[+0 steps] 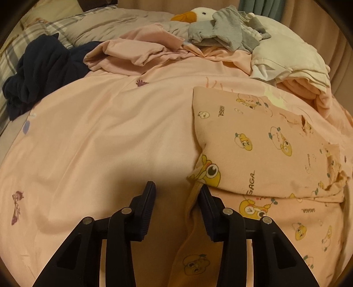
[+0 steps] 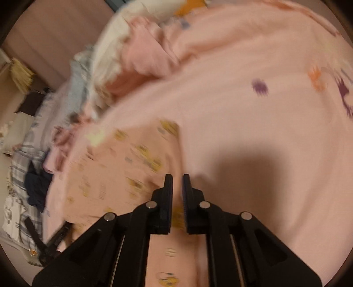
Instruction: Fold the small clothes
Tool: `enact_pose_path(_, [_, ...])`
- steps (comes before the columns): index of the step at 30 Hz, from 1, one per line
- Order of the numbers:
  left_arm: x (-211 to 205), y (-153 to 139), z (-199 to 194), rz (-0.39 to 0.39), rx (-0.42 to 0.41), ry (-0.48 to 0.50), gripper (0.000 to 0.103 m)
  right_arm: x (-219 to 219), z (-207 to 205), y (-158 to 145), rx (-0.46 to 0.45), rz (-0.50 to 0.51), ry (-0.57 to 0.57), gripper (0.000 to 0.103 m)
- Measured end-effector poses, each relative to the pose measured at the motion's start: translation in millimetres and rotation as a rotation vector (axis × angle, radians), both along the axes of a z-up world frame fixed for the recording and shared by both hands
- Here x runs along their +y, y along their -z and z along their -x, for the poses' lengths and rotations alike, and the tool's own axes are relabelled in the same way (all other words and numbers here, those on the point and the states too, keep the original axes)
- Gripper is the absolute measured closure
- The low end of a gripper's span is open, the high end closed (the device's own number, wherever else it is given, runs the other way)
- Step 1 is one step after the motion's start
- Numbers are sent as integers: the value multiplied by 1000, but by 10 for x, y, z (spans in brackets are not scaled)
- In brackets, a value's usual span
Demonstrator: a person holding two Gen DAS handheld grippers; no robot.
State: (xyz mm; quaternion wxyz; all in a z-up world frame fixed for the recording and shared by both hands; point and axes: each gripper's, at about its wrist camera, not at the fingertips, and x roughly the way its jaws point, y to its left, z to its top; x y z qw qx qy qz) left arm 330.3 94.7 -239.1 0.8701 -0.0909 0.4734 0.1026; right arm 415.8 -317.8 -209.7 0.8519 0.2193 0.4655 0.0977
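A pink garment (image 1: 260, 141) printed with yellow cartoon ducks lies on the pink bed sheet (image 1: 106, 136), its upper part folded over a lower layer. In the left wrist view my left gripper (image 1: 177, 188) stands open at the garment's left fold. The cloth edge brushes the right finger (image 1: 205, 198), and shadowed sheet shows between the pads. The right wrist view is blurred. My right gripper (image 2: 177, 176) is over the same garment (image 2: 123, 167), its jaws almost together, with a strip of printed cloth in the narrow slit.
A dark navy garment (image 1: 42, 72) lies at the far left. Crumpled pink clothes (image 1: 141, 50), grey clothes (image 1: 222, 31), a goose plush (image 1: 194, 14) and cream folded cloth (image 1: 286, 57) sit at the back. The bed's left edge, with plaid bedding (image 2: 24, 159), shows in the right wrist view.
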Motion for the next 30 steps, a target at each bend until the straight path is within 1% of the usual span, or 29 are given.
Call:
enact_pose_path(2, [-71, 25, 4, -47, -8, 8, 60, 226, -88, -54, -11, -7, -39, 90])
enact_pose_path(3, [-126, 32, 6, -83, -10, 12, 60, 372, -151, -28, 5, 2, -60, 81])
enact_pose_path(4, [-176, 38, 7, -119, -12, 18, 60, 439, -177, 6, 25, 10, -76, 62])
enact_pose_path(5, [-211, 43, 8, -145, -14, 23, 60, 586, -236, 108, 72, 40, -101, 58])
enact_pose_path(6, [-219, 46, 10, -154, -16, 23, 60, 633, -247, 196, 93, 89, -104, 64])
enact_pose_path(7, [-204, 45, 12, -148, -17, 22, 60, 678, -226, 264, 102, 160, -96, 84])
enact_pose_path(8, [-178, 44, 12, -135, -17, 21, 60, 668, -205, 316, 119, 212, -86, 97])
enact_pose_path(9, [-144, 41, 13, -115, -17, 20, 60, 626, -171, 436, 177, 260, -67, 103])
enact_pose_path(10, [-105, 38, 14, -91, -18, 18, 60, 557, -136, 483, 193, 226, -64, 103])
enact_pose_path(11, [-84, 37, 15, -78, -20, 20, 60, 452, -68, 496, 190, 167, -60, 103])
enact_pose_path(13, [-86, 36, 26, -80, -22, 27, 60, 332, 20, 478, 206, 135, -62, 103])
enact_pose_path(15, [-117, 38, 35, -97, -22, 32, 60, 288, 93, 433, 223, 176, -58, 103])
enact_pose_path(16, [-132, 37, 36, -108, -19, 36, 60, 295, 124, 383, 234, 221, -46, 102])
enact_pose_path(17, [-138, 34, 31, -111, -15, 40, 60, 292, 134, 327, 240, 244, -30, 95])
enact_pose_path(18, [-129, 25, 31, -105, -9, 44, 60, 298, 147, 265, 225, 228, -25, 94])
enact_pose_path(21, [-62, 18, 45, -64, -5, 52, 60, 368, 94, 54, 132, 107, -73, 94])
enact_pose_path(22, [-44, 17, 53, -58, -5, 58, 60, 430, 58, 31, 114, 96, -84, 94])
enact_pose_path(24, [-33, 18, 61, -53, -2, 60, 60, 588, -32, 85, 111, 121, -113, 95])
enact_pose_path(26, [-27, 12, 65, -47, -2, 53, 61, 742, -97, 284, 181, 178, -119, 95])
enact_pose_path(27, [-25, 10, 75, -47, -8, 54, 62, 758, -82, 443, 229, 191, -108, 96])
enact_pose_path(28, [-28, 14, 87, -50, -13, 65, 62, 719, -56, 513, 236, 195, -100, 103])
enact_pose_path(29, [-23, 17, 100, -52, -20, 73, 62, 682, -25, 556, 214, 191, -96, 103])
enact_pose_path(30, [-5, 18, 120, -47, -29, 74, 62, 639, 29, 568, 172, 174, -109, 103])
